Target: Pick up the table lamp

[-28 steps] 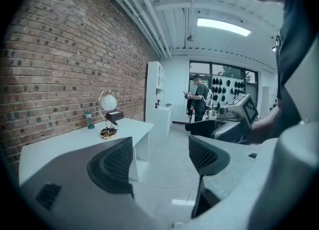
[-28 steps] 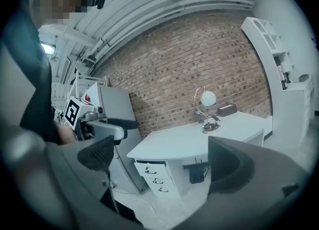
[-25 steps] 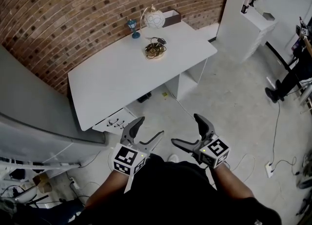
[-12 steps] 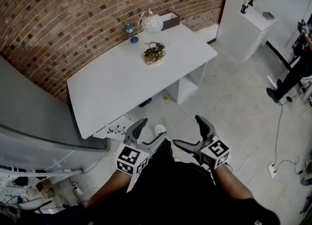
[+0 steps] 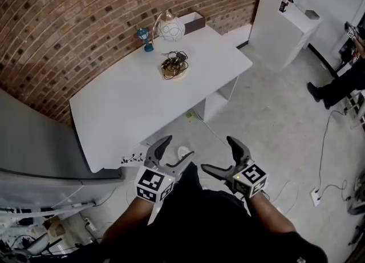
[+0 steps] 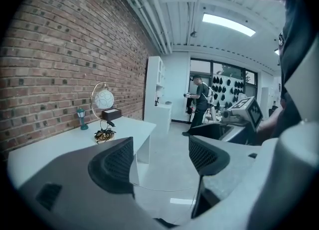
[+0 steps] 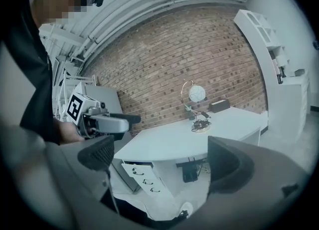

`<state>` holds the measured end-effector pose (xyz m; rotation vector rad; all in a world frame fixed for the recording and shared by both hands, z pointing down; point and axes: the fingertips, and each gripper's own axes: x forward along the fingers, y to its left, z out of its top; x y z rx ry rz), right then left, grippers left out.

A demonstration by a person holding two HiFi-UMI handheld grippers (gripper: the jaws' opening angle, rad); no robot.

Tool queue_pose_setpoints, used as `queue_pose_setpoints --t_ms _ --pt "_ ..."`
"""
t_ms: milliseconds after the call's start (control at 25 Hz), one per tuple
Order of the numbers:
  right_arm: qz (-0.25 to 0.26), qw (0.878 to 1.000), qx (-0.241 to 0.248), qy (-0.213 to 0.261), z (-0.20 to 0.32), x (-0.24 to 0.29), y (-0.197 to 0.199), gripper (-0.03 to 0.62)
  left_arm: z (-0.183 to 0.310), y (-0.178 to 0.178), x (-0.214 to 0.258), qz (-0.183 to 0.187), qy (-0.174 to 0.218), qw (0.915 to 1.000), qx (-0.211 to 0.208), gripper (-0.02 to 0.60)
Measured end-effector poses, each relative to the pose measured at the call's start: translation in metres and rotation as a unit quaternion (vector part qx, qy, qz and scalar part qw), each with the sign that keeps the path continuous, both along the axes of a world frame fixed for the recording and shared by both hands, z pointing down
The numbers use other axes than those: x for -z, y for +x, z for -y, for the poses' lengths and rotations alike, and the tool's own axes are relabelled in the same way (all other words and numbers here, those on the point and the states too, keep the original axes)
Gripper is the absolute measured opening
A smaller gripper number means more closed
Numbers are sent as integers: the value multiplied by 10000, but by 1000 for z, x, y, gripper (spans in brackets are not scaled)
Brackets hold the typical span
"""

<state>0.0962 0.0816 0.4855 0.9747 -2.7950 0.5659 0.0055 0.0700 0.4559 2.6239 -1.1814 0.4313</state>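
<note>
Task status: not started. The left gripper is empty with its jaws spread wide, and the right gripper likewise. Both hang over the floor, well apart from the smooth white table. The table lamp stands at the table's far edge, near the brick wall: pale globe shade, thin brass-coloured arc, cable coiled at its base. Approach and grasp are outstanding

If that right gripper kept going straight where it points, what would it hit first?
Probably the white table: the right gripper, open and empty, aims at its near end. Depth is unclear.
</note>
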Motion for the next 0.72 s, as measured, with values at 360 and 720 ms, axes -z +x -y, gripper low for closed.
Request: queue_pose_setpoints --t_ms 360,720 --pt "-128 9997 126 173 92 15 -19 586 88 -36 11 -4 147 9994 306 341" --pt "-250 9990 233 300 185 32 -51 584 185 -77 27 -16 289 9984 492 341"
